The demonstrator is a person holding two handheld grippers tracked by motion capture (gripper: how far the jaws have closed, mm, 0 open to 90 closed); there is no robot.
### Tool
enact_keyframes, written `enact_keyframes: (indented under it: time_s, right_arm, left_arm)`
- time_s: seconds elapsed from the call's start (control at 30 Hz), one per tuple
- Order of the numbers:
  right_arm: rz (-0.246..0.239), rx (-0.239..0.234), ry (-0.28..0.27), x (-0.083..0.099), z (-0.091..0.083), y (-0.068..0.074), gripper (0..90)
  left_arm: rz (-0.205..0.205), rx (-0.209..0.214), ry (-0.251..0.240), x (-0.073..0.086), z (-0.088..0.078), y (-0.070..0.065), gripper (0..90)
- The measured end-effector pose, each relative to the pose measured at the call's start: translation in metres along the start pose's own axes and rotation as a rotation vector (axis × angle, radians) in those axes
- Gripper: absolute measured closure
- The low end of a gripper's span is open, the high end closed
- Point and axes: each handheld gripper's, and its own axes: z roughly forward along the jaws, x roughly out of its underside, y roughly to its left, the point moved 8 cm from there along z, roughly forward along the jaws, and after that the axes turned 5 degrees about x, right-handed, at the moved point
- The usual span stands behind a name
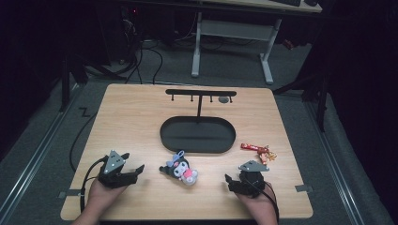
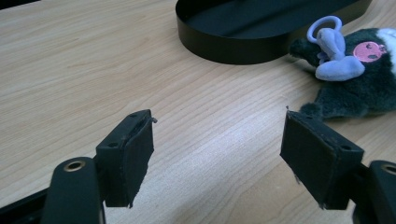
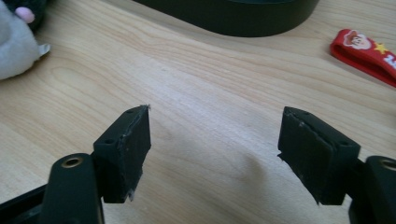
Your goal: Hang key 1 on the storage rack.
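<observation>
In the high view the plush (image 1: 180, 169) lies on the table (image 1: 131, 122) between the two grippers, just in front of the black tray (image 1: 197, 135) with its hook stand (image 1: 201, 93); the left gripper (image 1: 133, 171) points at it from close by, the right gripper (image 1: 228, 180) sits farther off, and a red strap (image 1: 252, 147) with a small charm (image 1: 265, 154) lies to the right of the tray. Something small seems to hang on the stand's right end, too dim to name. In the left gripper view the jaws stand wide apart with only bare wood between them, and the plush (image 2: 355, 79) lies off to the upper right, its lilac loop (image 2: 323, 26) close to the tray wall (image 2: 224, 46) — a straight push forward would likely miss it, or nudge it against the tray. In the right gripper view the jaws are also apart and empty; the plush (image 3: 16, 42) is at the far left edge and the strap (image 3: 364, 53) at the upper right. A grab at the soft body rather than the loop could leave nothing free to hook — and both grippers closing in at once might collide.
</observation>
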Motion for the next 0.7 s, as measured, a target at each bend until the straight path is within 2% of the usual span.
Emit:
enact_keyframes:
  time_s: [0.1, 0.27, 0.53, 0.7]
  right_arm:
    - [-0.017, 0.000, 0.024, 0.000, 0.000, 0.000, 28.4]
    - [-0.009, -0.009, 0.060, -0.004, -0.003, -0.006, 30.6]
    - [0.008, -0.063, 0.163, 0.005, -0.006, -0.010, 32.8]
    - [0.007, -0.075, 0.211, 0.009, -0.012, -0.015, 31.7]
  left_arm:
    - [0.003, 0.004, 0.004, 0.001, 0.000, -0.001, 25.8]
    - [0.003, 0.005, 0.003, 0.002, -0.001, -0.001, 25.7]
    - [0.002, 0.007, 0.009, 0.002, 0.000, -0.001, 25.6]
    - [0.003, 0.009, 0.012, 0.003, 0.000, -0.002, 25.5]
